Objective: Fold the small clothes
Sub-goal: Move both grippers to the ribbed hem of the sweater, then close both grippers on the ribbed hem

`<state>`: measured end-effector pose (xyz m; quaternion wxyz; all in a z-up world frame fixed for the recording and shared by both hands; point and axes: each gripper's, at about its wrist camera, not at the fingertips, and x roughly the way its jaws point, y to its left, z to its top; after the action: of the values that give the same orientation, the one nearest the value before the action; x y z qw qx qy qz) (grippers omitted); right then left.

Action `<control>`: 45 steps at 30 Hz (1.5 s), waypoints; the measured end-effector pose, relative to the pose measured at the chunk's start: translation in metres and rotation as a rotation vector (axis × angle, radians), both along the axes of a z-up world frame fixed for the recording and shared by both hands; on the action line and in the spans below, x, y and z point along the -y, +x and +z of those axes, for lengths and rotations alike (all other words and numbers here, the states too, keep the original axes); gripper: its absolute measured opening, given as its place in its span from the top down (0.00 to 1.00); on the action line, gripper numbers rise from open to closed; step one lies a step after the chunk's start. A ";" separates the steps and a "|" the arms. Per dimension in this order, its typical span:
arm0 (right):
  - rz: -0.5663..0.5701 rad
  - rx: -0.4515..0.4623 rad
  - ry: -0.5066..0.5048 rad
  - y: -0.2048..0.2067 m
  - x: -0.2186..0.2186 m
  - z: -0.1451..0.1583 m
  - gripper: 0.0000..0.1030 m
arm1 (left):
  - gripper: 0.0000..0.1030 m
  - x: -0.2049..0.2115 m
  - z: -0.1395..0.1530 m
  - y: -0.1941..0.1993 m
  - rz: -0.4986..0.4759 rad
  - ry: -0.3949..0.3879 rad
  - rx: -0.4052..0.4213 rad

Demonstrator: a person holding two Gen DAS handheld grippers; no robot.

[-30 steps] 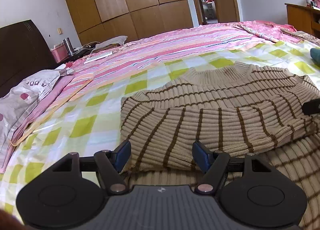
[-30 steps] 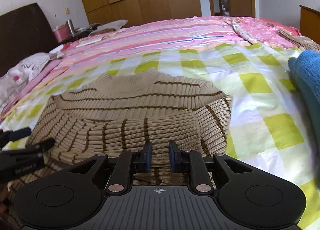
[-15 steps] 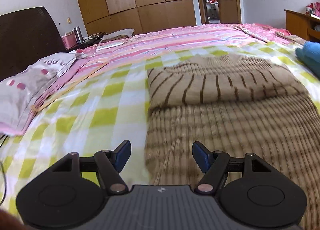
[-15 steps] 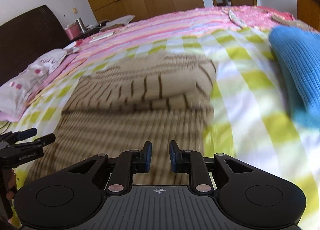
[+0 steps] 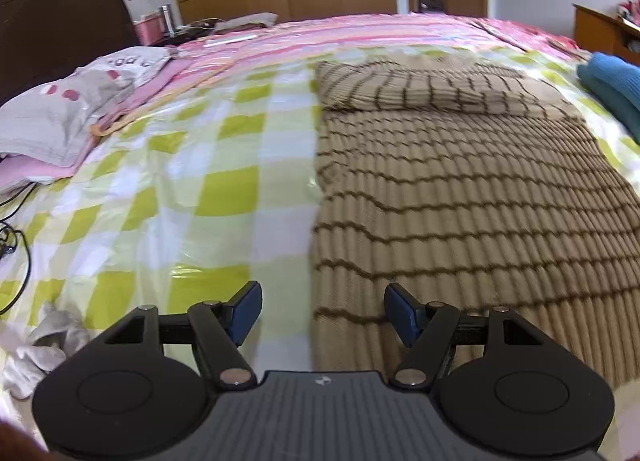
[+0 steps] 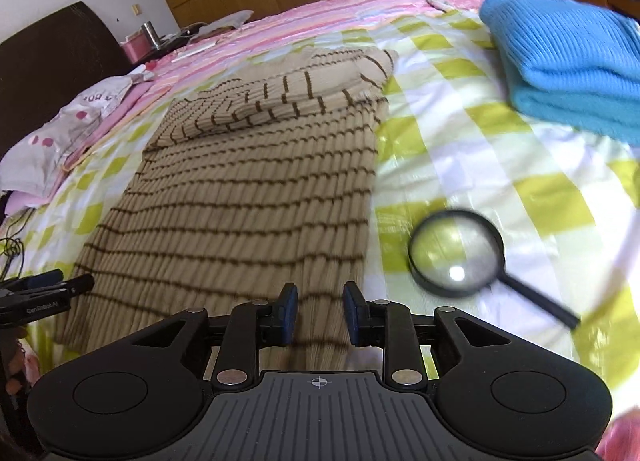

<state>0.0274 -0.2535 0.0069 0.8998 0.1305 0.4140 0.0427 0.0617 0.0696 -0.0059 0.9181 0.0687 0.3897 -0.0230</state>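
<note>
A tan sweater with thin brown stripes point(image 5: 460, 201) lies flat on the yellow-green checked bedsheet point(image 5: 224, 189). Its sleeves are folded across the chest at the far end. My left gripper point(image 5: 323, 293) is open and straddles the sweater's left edge close to the hem, with nothing gripped. In the right wrist view the same sweater point(image 6: 248, 197) runs away from me. My right gripper point(image 6: 320, 297) hovers over its near right corner. Its jaws are opening, a narrow gap shows fabric below, and the pads press on nothing. The left gripper point(image 6: 48, 287) shows at the left edge.
A folded blue knit point(image 6: 560, 57) lies to the sweater's right, with a black magnifying glass point(image 6: 456, 253) nearer on the sheet. A grey spotted pillow point(image 5: 60, 113), a dark cable point(image 5: 16, 245) and a crumpled white cloth point(image 5: 44, 341) sit at the left. Pink bedding lies beyond.
Both grippers have drawn back from the folded sleeves toward the sweater's hem. The right jaws have parted slightly. The magnifying glass has come into view.
</note>
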 end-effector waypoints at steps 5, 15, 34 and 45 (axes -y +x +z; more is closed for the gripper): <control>-0.028 -0.021 0.013 -0.013 0.006 -0.007 0.73 | 0.39 0.001 -0.001 -0.004 -0.007 -0.025 -0.019; -0.010 -0.052 0.059 -0.027 0.006 -0.012 0.73 | 0.42 0.001 -0.003 -0.006 -0.013 -0.039 -0.040; 0.029 -0.079 0.178 -0.023 0.005 -0.020 0.78 | 0.82 -0.010 -0.001 -0.007 -0.026 -0.170 -0.079; 0.028 -0.084 0.227 -0.018 0.005 -0.023 0.75 | 0.83 -0.014 -0.002 -0.004 -0.026 -0.222 -0.107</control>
<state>0.0096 -0.2583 -0.0160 0.8605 0.2274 0.4457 0.0961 0.0578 0.0836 -0.0078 0.8976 -0.0296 0.4323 -0.0815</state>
